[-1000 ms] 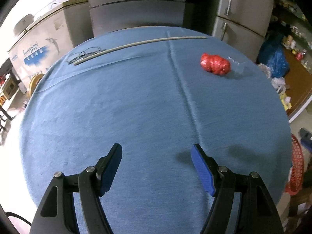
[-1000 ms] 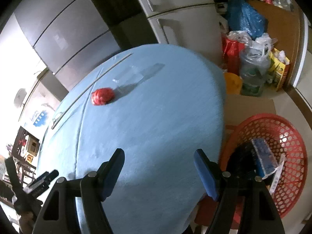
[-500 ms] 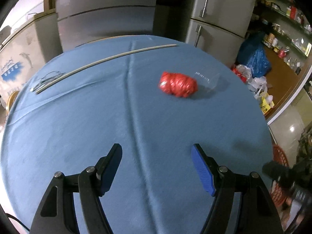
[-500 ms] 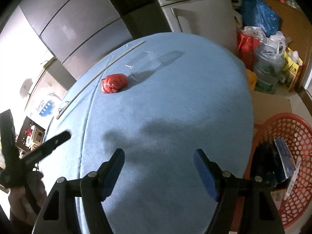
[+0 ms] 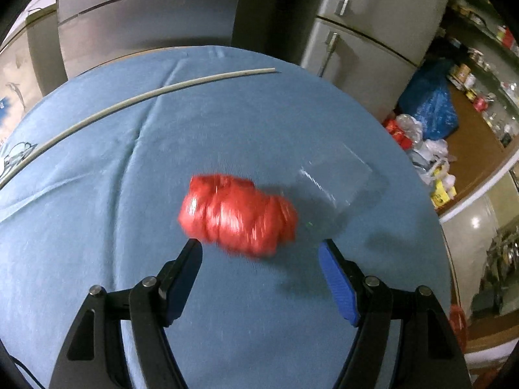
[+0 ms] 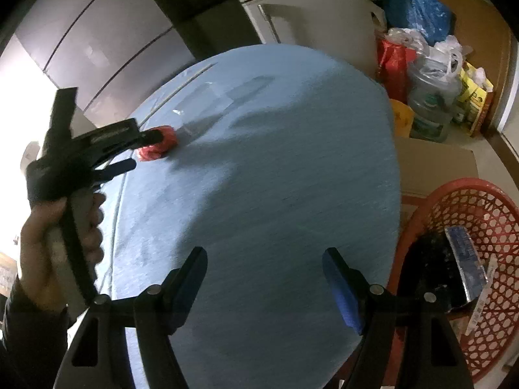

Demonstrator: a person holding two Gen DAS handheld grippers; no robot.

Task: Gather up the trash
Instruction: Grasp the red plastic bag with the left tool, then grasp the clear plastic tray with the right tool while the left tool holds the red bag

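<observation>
Blue tabletop [image 5: 97,259]: left gripper [image 5: 260,253], jaws wide, straddles red wad [image 5: 238,214] mid-table to grab it; right gripper [image 6: 264,269] wide, empty, by basket [image 6: 470,214].

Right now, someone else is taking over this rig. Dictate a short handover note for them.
Left gripper: open, at the crumpled red plastic wad, not gripping it.
Right gripper: open, empty, over the blue tablecloth.
Clear plastic wrapper lies beside the wad.
Red mesh basket beside the table already holds some trash.
Left to do: grab the wad, bin it, then the wrapper.
</observation>
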